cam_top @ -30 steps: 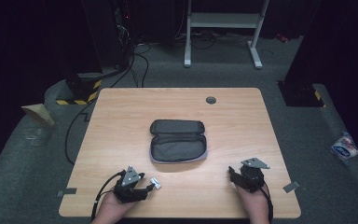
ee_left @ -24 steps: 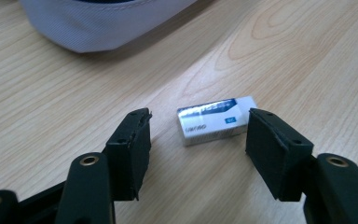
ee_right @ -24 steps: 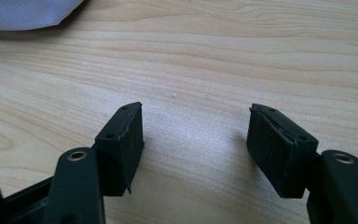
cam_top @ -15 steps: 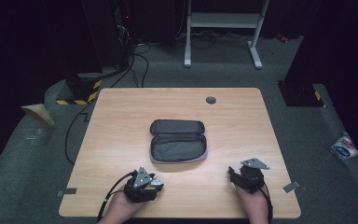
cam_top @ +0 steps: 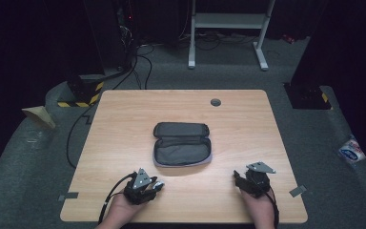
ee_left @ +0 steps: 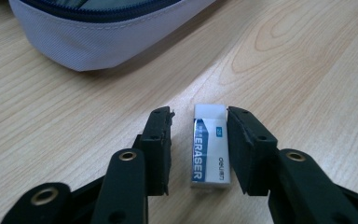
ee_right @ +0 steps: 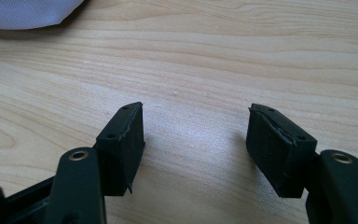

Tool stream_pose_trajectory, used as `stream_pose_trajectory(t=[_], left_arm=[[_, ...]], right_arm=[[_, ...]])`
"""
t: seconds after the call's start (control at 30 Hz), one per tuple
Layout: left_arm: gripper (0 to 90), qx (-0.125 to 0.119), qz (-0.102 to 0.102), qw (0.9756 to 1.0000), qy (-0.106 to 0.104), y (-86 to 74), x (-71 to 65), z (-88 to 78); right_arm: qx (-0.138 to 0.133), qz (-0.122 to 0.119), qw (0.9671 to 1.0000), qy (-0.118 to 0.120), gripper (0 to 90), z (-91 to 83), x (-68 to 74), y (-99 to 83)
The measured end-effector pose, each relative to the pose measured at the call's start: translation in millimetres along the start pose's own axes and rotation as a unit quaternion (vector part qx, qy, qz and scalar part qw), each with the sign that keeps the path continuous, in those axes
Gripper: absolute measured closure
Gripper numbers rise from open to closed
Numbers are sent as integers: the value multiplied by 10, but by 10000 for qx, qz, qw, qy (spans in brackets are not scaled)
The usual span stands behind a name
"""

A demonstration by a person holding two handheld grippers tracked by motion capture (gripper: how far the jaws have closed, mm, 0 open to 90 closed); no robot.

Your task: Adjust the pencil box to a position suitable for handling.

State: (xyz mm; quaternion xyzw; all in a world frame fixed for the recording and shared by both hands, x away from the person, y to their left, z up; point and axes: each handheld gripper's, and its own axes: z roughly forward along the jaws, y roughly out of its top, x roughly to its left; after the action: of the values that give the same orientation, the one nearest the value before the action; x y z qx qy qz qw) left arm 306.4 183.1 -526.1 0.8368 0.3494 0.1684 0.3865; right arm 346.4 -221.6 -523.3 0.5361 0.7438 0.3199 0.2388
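Between the jaws of our left gripper (ee_left: 199,140) lies a white eraser (ee_left: 209,145) with a blue printed sleeve, flat on the wooden table (ee_left: 307,60). The jaws straddle it lengthwise; the right jaw sits at its long edge, the left jaw a little apart, so we judge the grip not yet closed. To take it cleanly, we would centre the eraser between the pads, keep the tips low against the wood, and squeeze evenly across its narrow width so it does not twist or skid away. Just beyond it sits the open grey pencil case (ee_left: 98,37), near the table's middle in the high view (cam_top: 182,144), a likely place for the eraser. Our right gripper (ee_right: 196,140) rests low over bare wood, jaws spread wide and holding nothing, well apart from the left.
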Motion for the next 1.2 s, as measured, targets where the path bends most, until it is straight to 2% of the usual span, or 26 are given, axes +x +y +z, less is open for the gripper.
stream_pose_trajectory(t=[0.17, 0.3, 0.5, 0.77, 1.07, 1.2], left_arm=[[627, -26, -20, 10000, 12, -28, 1, -25], [582, -16, 122, 9999, -74, -19, -2, -16], [580, -17, 64, 10000, -21, -20, -15, -16], [723, -41, -44, 10000, 35, -23, -1, -18], [731, -54, -74, 9999, 115, -32, 25, -32], [731, -198, -165, 9996, 126, -44, 37, -70]], right_arm=[[-5, -36, 10000, 19, 367, 11, -8, 11], [-3, -46, 10000, 36, 366, 7, -5, 7], [4, -48, 10000, 48, 367, 0, 2, 0], [3, -60, 10000, 68, 365, -1, 1, 0], [4, -59, 10000, 70, 365, -1, 1, 0], [-1, -72, 10000, 69, 365, 0, -1, 0]])
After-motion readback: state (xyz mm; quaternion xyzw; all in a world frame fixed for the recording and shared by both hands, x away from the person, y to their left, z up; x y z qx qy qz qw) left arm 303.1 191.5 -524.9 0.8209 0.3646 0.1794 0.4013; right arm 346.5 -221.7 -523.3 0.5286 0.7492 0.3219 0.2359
